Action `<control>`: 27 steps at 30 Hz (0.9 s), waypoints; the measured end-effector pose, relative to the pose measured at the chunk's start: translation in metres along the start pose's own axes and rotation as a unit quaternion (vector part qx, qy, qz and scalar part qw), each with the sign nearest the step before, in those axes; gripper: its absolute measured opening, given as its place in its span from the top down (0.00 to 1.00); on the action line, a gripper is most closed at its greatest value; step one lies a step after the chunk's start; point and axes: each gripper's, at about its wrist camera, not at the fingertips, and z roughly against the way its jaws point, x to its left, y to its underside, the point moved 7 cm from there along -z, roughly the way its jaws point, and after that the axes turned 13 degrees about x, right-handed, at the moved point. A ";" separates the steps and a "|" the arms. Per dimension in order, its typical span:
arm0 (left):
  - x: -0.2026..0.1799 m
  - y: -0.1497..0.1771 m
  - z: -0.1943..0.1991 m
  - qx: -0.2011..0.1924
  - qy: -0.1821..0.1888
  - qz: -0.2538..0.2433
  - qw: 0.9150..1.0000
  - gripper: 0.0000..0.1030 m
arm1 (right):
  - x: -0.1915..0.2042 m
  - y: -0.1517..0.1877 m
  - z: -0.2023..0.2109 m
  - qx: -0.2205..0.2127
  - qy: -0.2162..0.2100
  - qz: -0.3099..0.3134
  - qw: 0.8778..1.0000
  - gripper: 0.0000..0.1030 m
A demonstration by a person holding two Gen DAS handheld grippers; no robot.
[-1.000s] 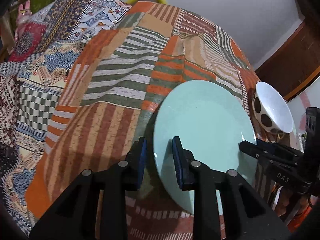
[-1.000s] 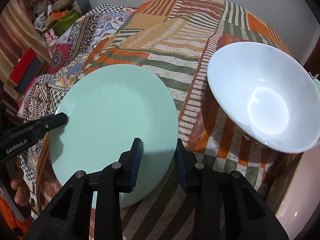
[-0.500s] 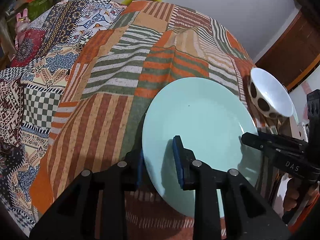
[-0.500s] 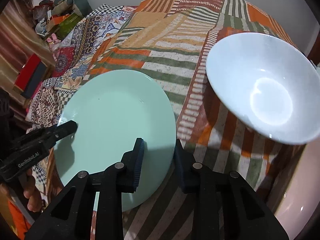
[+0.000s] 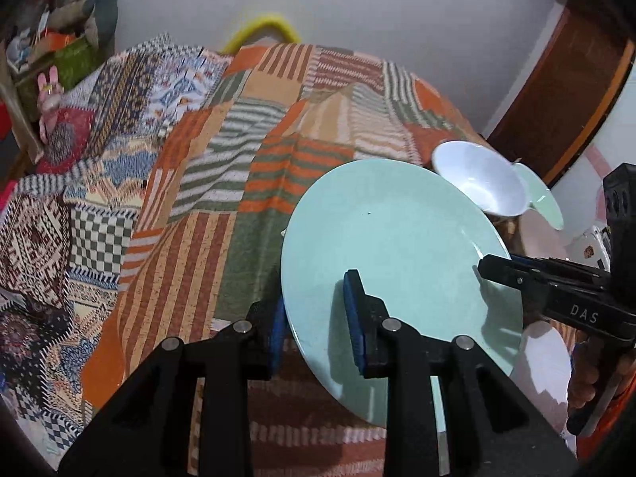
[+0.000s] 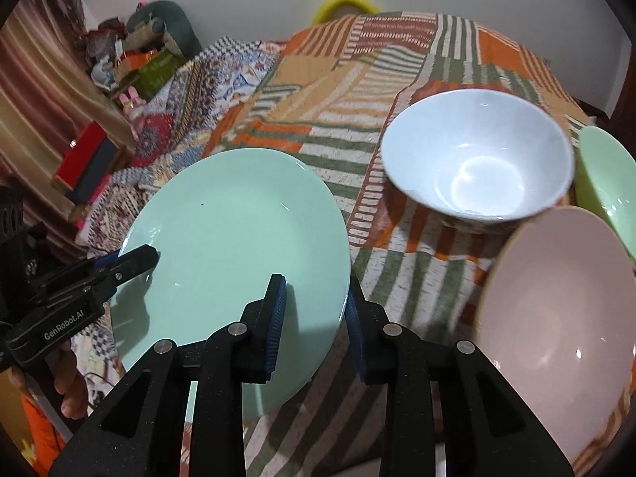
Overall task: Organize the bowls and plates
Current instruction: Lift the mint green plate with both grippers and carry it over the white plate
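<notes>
We hold the mint-green plate by opposite rims: our left gripper pinches its edge at 7 o'clock, our right gripper pinches the edge at 5 o'clock in its own view. The plate hangs tilted above the patchwork blanket. Uneven pull between our hands could slide the glazed rim off the pads, or swing it into the white bowl. Only the right view shows the pink bowl at 4 o'clock, with a green bowl just beside.
</notes>
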 end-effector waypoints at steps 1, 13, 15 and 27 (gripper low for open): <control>-0.005 0.001 0.006 -0.004 0.001 -0.003 1.000 0.73 | -0.001 0.002 0.007 -0.008 0.000 0.000 1.000 0.74; -0.067 0.016 0.073 -0.053 0.011 -0.038 0.998 0.73 | -0.007 0.029 0.081 -0.080 0.010 0.011 0.997 0.74; -0.076 0.019 0.082 -0.059 0.011 -0.044 0.997 0.73 | -0.010 0.035 0.092 -0.091 0.010 0.011 0.996 0.74; -0.133 0.056 0.099 -0.052 0.024 -0.068 0.996 0.73 | -0.037 0.081 0.129 -0.115 0.014 0.001 0.993 0.74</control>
